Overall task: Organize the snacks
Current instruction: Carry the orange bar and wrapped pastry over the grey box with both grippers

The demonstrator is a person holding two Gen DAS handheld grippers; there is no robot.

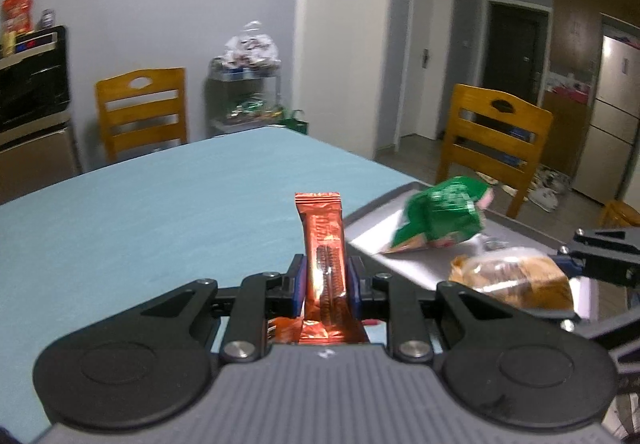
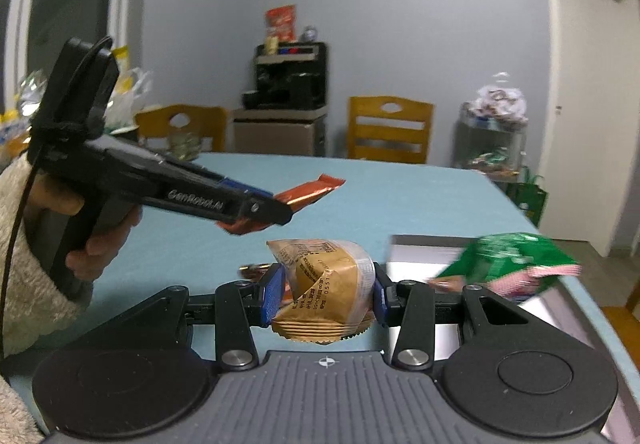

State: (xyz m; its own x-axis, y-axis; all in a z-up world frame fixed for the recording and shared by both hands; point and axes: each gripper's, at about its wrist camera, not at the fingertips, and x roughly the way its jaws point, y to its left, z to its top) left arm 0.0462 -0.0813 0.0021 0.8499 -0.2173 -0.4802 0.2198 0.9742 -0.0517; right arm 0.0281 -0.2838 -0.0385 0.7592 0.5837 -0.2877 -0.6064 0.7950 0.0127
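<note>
Was a home dining room: blue table [image 1: 160,203] with wooden chairs [image 1: 142,109] at its far edge, fridge [image 1: 616,115], coffee machine [image 2: 290,75] on a cabinet, interior doors [image 1: 430,55], snack-laden rack [image 1: 246,99].

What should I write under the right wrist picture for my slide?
Right gripper clamps a tan snack packet while the left gripper holds an orange bar above the blue table.

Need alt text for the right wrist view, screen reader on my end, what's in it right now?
The right gripper is shut on a tan plastic-wrapped pastry packet above the light blue table. To the left, a hand holds the left gripper, shut on an orange foil snack bar. A green crinkly snack bag is over a grey tray at right.
</note>
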